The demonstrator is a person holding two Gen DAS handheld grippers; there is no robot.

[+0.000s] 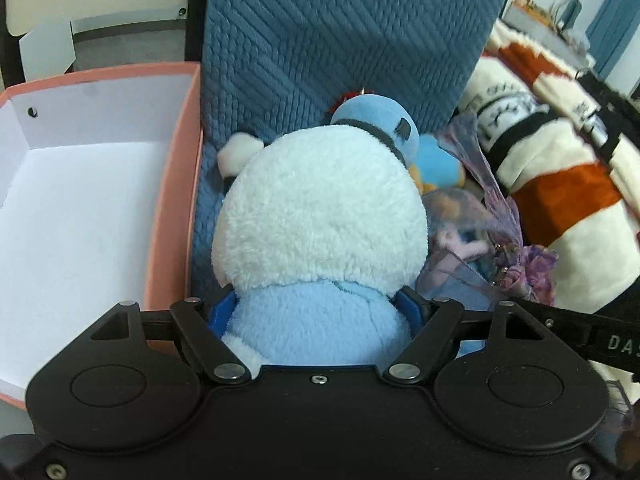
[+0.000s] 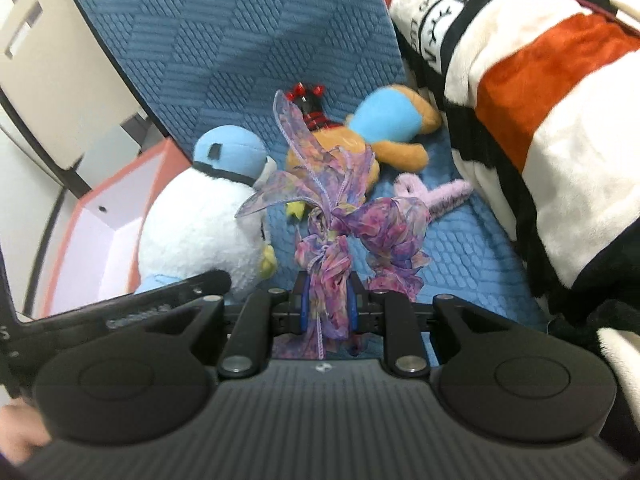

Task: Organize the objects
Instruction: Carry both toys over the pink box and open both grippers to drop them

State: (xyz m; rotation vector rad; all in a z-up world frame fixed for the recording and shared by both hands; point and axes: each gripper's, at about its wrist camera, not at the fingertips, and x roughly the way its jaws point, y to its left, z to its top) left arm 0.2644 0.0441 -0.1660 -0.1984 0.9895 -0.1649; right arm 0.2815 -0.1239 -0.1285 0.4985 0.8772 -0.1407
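1. The left gripper (image 1: 320, 312) has its blue pads pressed against the pale-blue body of a white duck plush (image 1: 320, 216), jaws set fairly wide around it; the plush wears a light-blue sailor cap (image 1: 374, 124).
2. The plush sits just right of an open pink box (image 1: 176, 184), whose white inside holds nothing that can be seen.
3. The right gripper (image 2: 326, 308) is clamped narrow on a sheer purple floral ribbon (image 2: 328, 216), which rises from the jaws in loops.
4. Beyond the ribbon, on the blue quilted cover (image 2: 240, 40), lie an orange and blue plush (image 2: 384, 128), a small red and black figure (image 2: 310, 108) and a pink fuzzy toy (image 2: 432, 192).
5. A white, orange and black fleece blanket (image 2: 540, 100) lies bunched along the right edge.
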